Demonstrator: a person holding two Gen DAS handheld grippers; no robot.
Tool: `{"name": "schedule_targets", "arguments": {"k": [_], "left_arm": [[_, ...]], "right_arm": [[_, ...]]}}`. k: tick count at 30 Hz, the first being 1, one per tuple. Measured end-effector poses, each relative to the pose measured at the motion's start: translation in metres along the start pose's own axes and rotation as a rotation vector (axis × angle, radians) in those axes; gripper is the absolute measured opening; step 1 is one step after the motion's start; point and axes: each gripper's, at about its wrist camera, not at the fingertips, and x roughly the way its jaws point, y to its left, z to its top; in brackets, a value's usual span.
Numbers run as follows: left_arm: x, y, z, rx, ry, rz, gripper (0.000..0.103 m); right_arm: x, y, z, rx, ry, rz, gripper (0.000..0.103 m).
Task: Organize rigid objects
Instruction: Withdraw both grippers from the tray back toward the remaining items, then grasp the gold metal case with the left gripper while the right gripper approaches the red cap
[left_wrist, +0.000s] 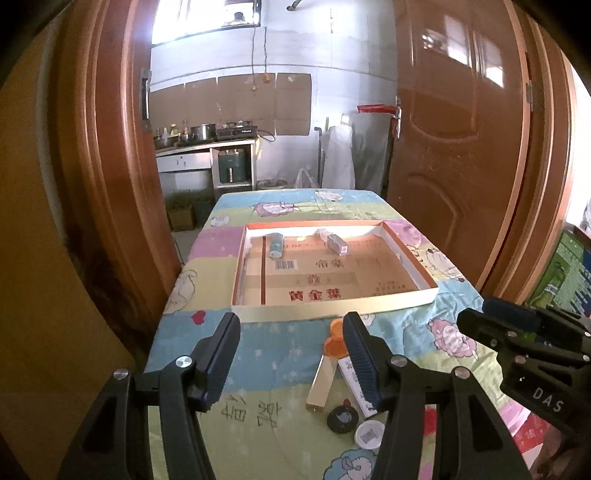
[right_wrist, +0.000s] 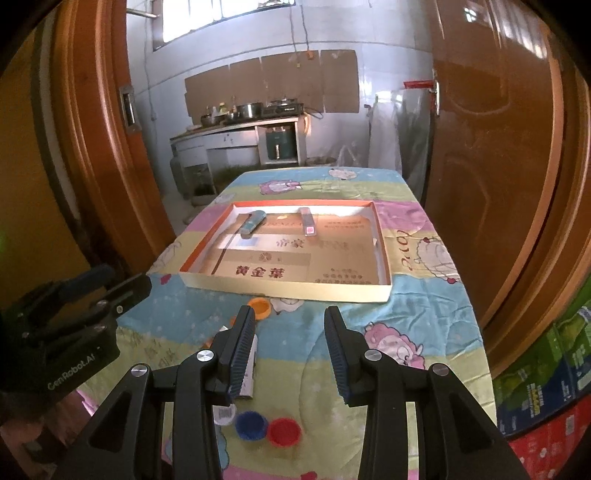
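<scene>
Sorting half done: two items boxed, rest still on the cloth.

Both grippers hover empty over the near end of the table (left_wrist: 258, 206): left gripper (left_wrist: 291, 350) spread wide, right gripper (right_wrist: 290, 350) parted less, nothing betw. either pair of pads. Shallow box lid (left_wrist: 410, 258) holds a teal pack (left_wrist: 275, 247) & a pink-ended pack (left_wrist: 338, 243) at its far edge. Left to go, by the look: orange cap (right_wrist: 258, 308), gold bar (left_wrist: 321, 384), white carton (right_wrist: 249, 373), blue cap (right_wrist: 251, 424), red cap (right_wrist: 283, 431), all near the grippers.
</scene>
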Motion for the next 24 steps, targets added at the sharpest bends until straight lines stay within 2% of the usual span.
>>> {"name": "schedule_targets", "arguments": {"k": [16, 24], "left_arm": [[0.013, 0.002, -0.034, -0.008, 0.047, -0.055, 0.058], [0.037, -0.003, -0.049, 0.016, 0.108, -0.088, 0.057]], "right_arm": [[0.003, -0.003, -0.043, -0.021, 0.03, 0.009, 0.04], [0.017, -0.005, -0.076, -0.042, 0.095, 0.019, 0.042]]}}
